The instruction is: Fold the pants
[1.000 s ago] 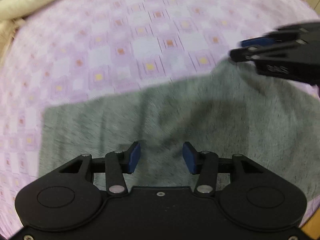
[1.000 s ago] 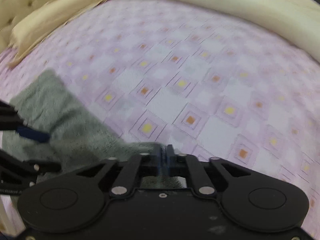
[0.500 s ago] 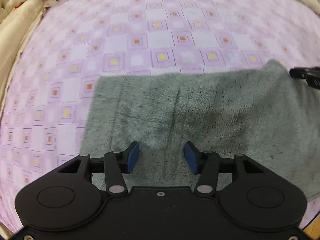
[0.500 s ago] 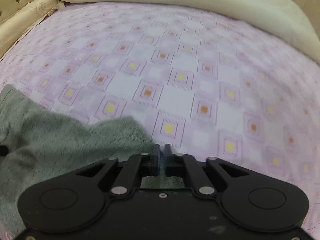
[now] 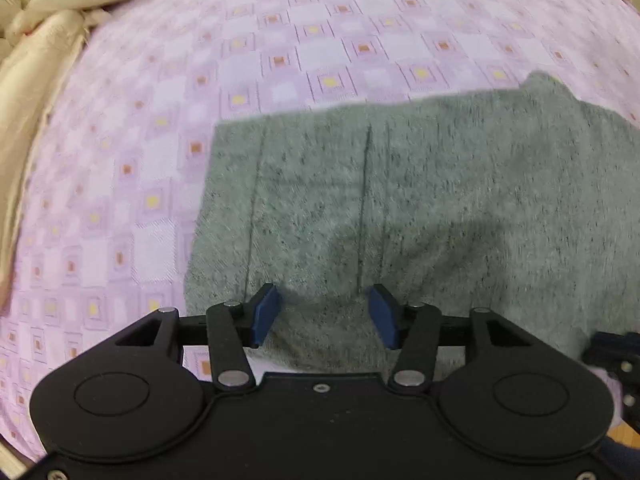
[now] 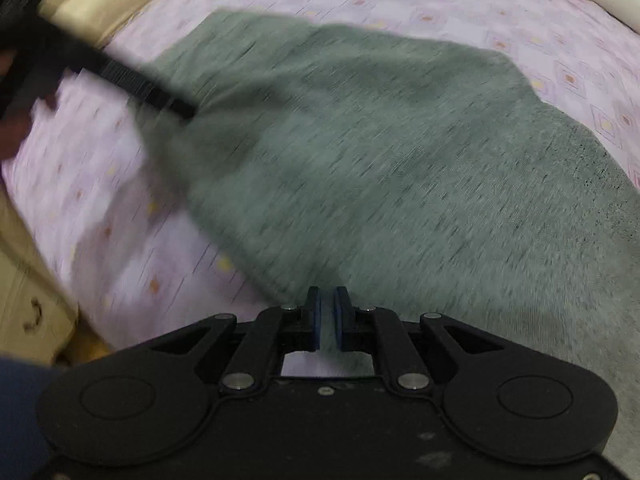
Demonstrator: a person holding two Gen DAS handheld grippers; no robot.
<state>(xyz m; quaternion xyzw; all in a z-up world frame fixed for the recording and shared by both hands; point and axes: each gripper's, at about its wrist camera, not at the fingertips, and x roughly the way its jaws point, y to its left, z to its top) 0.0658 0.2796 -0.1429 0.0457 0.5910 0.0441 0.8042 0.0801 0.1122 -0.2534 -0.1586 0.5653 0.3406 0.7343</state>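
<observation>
Left wrist view shows the grey pants (image 5: 420,200) lying flat on the purple checked bedsheet (image 5: 280,52), filling the picture from about 9 o'clock across to 3 o'clock, with their straight edge running along the top toward 12 o'clock. The left gripper (image 5: 325,316) hangs just above the near part of the cloth with its blue pads spread wide and nothing pinched between them; judging by that, it is poised to take a fresh hold rather than carrying anything. In the right wrist view the right gripper (image 6: 328,318) sits at 6 o'clock over the near edge of the pants (image 6: 400,168); its jaws are opening from a narrow gap, and blur makes it unclear whether any cloth lies between the pads. The garment looks already doubled and smoothed, so a further fold seems the likely reason for both tools gathering at this edge. A cream quilt (image 5: 52,32) is bunched at 10 o'clock, well clear of the cloth. The left tool's black body (image 6: 120,76) crosses the right view at 10 o'clock, close enough to crowd the other hand's path.
</observation>
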